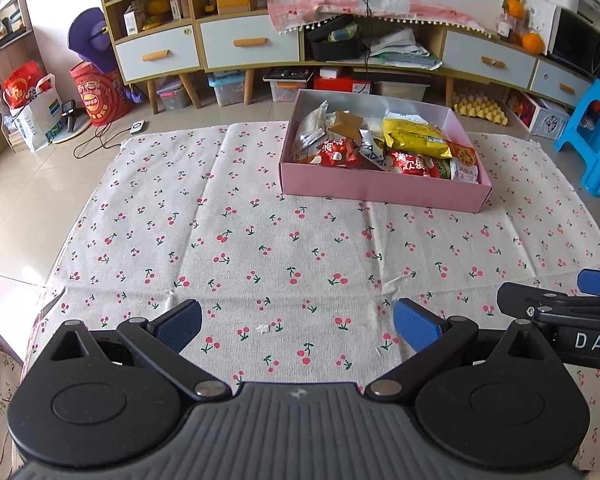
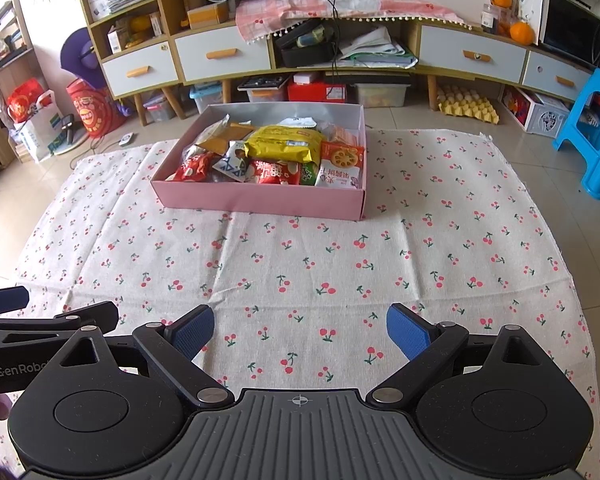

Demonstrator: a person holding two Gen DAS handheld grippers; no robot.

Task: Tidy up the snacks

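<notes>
Both grippers (image 1: 298, 326) (image 2: 300, 332) spread wide, empty, pink box (image 2: 260, 200) heaped with bright snack packets (image 2: 284, 148)

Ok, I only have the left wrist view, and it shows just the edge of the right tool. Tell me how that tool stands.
Observer: The right tool is wide open. Nothing is between its pads, only the cherry cloth beneath.
Operator: Now place the pink box for me from that side.
Observer: In the right wrist view the pink box sits ahead of the right tool and a little to its left. Only bare cloth lies between them, with no loose packets on it.
</notes>
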